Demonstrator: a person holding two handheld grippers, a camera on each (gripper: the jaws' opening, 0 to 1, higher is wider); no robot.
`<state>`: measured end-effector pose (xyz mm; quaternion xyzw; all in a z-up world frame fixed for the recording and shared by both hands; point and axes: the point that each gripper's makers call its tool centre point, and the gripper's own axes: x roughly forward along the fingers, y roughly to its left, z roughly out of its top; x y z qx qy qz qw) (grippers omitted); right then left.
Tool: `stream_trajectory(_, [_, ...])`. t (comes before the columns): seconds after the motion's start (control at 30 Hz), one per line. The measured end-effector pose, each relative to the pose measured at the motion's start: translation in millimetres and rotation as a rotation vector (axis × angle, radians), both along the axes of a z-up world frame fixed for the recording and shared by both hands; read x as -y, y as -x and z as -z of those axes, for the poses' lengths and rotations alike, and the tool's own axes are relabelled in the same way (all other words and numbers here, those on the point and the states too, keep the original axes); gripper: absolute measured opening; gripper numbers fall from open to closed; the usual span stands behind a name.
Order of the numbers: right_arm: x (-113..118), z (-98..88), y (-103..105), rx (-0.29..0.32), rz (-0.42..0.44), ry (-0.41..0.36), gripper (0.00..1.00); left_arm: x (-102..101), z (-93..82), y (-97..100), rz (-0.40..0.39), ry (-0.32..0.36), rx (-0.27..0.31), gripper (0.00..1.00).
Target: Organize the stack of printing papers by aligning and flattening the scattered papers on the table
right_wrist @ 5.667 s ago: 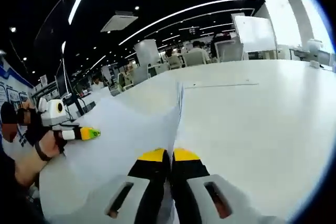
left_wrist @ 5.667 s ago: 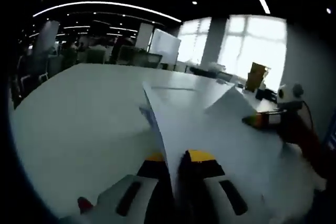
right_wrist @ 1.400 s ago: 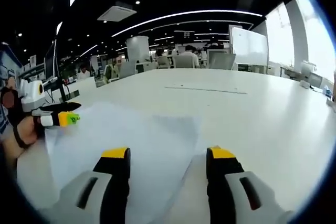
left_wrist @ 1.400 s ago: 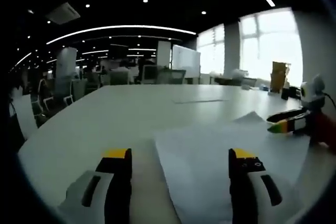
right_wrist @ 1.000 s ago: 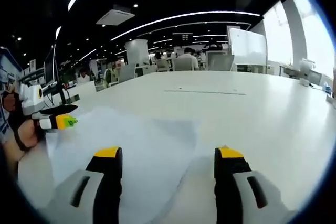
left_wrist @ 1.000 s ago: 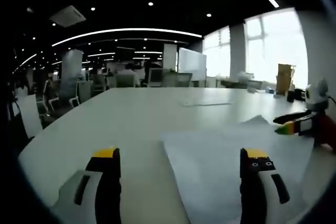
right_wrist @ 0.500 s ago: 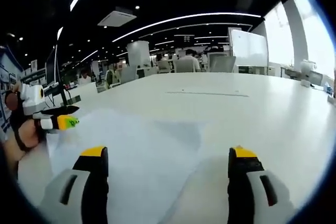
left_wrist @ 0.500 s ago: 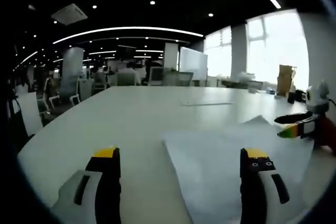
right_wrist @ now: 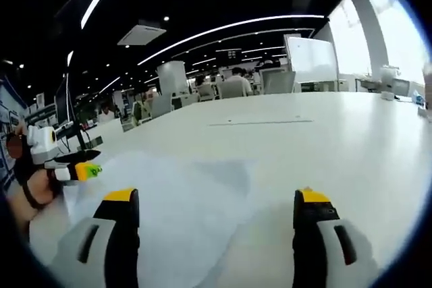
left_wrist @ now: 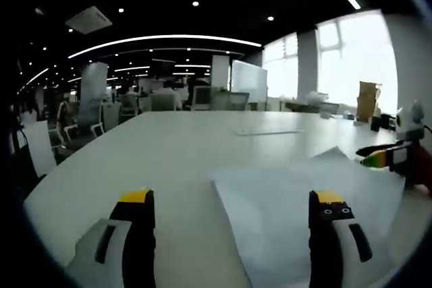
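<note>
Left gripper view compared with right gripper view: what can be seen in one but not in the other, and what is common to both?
Left gripper view alone: a brown box by the bright windows, and the right gripper entering from the right. Right gripper view alone: the left gripper in a person's hand. Both: the white table, the papers lying flat on it, and open jaws.

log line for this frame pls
left gripper: open, nothing held | right gripper: open, nothing held | papers: flat on table, between both grippers
</note>
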<state>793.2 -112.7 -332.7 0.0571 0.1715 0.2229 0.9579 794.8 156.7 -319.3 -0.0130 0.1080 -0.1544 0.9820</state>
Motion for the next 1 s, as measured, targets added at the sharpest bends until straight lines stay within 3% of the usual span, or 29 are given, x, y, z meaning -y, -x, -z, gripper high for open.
stream_trajectory(0.33, [-3.0,-5.7,7.6,0.018,-0.007,-0.028,0.90,-4.8,-5.4,3.2,0.001,-0.019,0.024,0.97])
stream_trajectory(1.0, [5.9,-14.1,37.4,0.077,0.025,-0.036,0.90,-21.1,-10.7,6.4,-0.015,0.025,0.040,0.97])
